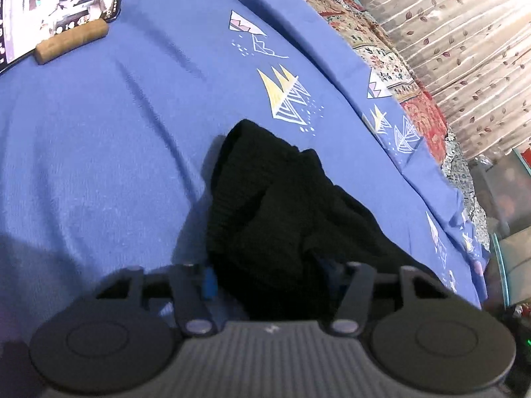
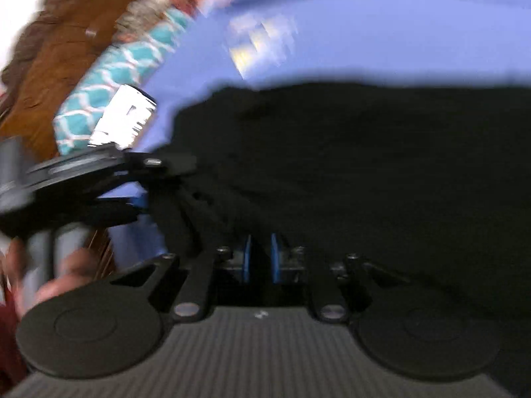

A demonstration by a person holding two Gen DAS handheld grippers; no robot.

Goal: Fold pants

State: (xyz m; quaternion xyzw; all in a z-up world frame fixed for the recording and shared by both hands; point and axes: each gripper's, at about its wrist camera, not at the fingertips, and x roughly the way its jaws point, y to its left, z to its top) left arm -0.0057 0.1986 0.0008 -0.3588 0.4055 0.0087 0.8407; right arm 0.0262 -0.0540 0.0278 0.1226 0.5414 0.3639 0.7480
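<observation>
The black pants (image 1: 265, 205) lie bunched on a blue bedsheet (image 1: 99, 149). In the left wrist view a ribbed cuff or waistband end sticks up ahead of my left gripper (image 1: 268, 282). Its blue pads are wide apart with black cloth lying between them. In the right wrist view, which is blurred, the pants (image 2: 365, 165) fill the right half. My right gripper (image 2: 262, 258) has its blue pads (image 2: 247, 258) close together with a thin dark fold between them. The left gripper (image 2: 99, 179) shows at the left of that view, at the cloth's edge.
A phone (image 1: 56, 10) leans on a cork stand (image 1: 71, 41) at the sheet's far left. A patterned quilt (image 1: 381, 43) and a leaf-print curtain (image 1: 464, 33) lie beyond the bed's right edge. A teal patterned cushion (image 2: 113, 79) and a wooden headboard (image 2: 56, 56) show in the right wrist view.
</observation>
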